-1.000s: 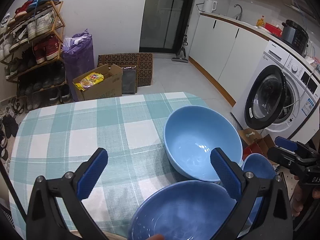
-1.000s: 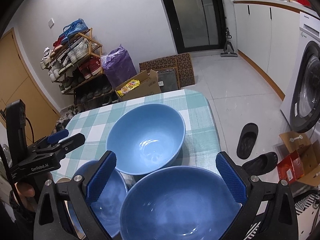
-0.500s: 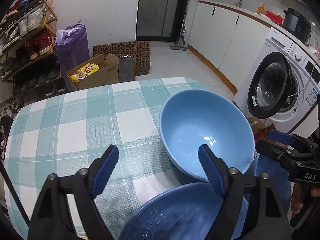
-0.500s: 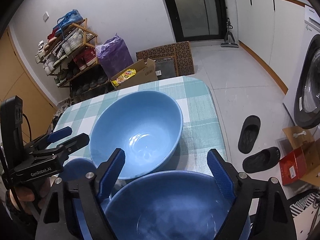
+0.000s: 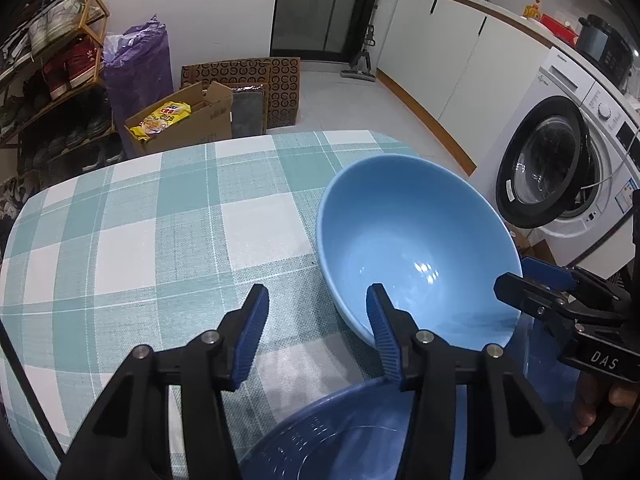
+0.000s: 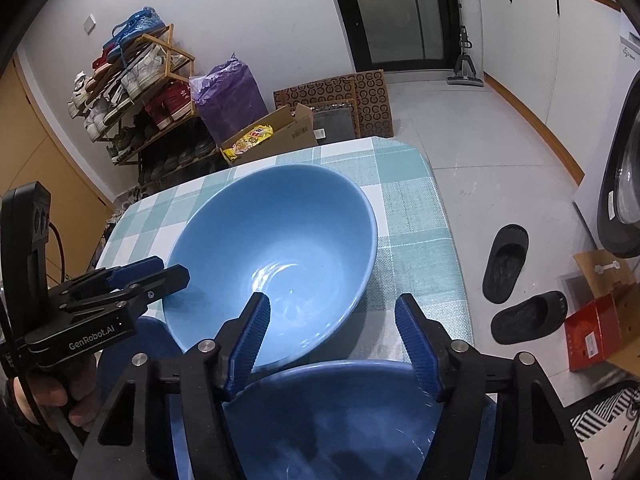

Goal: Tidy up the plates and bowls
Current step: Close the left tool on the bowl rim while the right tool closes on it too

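A large light blue bowl stands on the teal checked table. Nearer me are two darker blue bowls. One dark bowl lies under my left gripper. Its jaws are closing, with only that bowl's far rim low between them and no pad touching. The other dark bowl lies under my right gripper. Those jaws are closing too and straddle the bowl's far rim without pressing on it.
A shoe rack, a purple bag and an open cardboard box stand on the floor beyond the table. A washing machine is to the right. Black slippers and a red box lie by the table's right edge.
Both grippers have come down and forward toward the bowls, which now look larger. Both pairs of jaws have narrowed from wide open.
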Motion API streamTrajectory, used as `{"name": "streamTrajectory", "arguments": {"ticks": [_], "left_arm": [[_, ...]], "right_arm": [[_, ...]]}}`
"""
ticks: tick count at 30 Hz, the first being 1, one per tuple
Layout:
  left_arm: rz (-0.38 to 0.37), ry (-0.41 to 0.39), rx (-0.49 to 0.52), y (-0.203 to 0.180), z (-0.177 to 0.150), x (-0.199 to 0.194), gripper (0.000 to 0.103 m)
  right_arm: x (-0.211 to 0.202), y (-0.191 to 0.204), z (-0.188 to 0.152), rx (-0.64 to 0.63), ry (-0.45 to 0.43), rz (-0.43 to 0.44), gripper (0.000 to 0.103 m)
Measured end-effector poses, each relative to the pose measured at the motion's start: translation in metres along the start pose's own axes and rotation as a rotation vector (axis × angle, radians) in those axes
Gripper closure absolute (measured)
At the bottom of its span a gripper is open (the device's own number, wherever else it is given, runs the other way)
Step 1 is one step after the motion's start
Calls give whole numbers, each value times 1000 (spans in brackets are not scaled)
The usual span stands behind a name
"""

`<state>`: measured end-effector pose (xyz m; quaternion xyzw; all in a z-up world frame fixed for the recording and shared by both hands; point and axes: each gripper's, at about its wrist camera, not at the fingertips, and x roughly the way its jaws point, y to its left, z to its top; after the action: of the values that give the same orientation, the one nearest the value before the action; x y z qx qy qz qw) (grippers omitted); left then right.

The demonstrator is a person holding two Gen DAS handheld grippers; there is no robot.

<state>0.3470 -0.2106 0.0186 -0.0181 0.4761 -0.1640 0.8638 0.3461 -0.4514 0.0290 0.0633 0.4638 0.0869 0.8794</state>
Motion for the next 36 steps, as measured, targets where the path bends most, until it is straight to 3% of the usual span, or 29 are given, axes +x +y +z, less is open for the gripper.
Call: {"name": "streamTrajectory", "arguments": {"ticks": [7,15,17,26,36], "left_arm": [[-22,35,-1,-4,4,11,63],[-43,39,15,-9,5,13,82],[-40,37,22,-10,5,13,83],[-26,27,34,-12,4,12,83],[-12,1,55,-14,4,6,84]], "right_arm": [[3,-2,4,17,10,16,44],[5,-2,5,15,26,25,60],[6,1,4,7,30,26,68],[8,4,3,-11,33,-10,78],[6,3,0,-15,22,-10,79]]}}
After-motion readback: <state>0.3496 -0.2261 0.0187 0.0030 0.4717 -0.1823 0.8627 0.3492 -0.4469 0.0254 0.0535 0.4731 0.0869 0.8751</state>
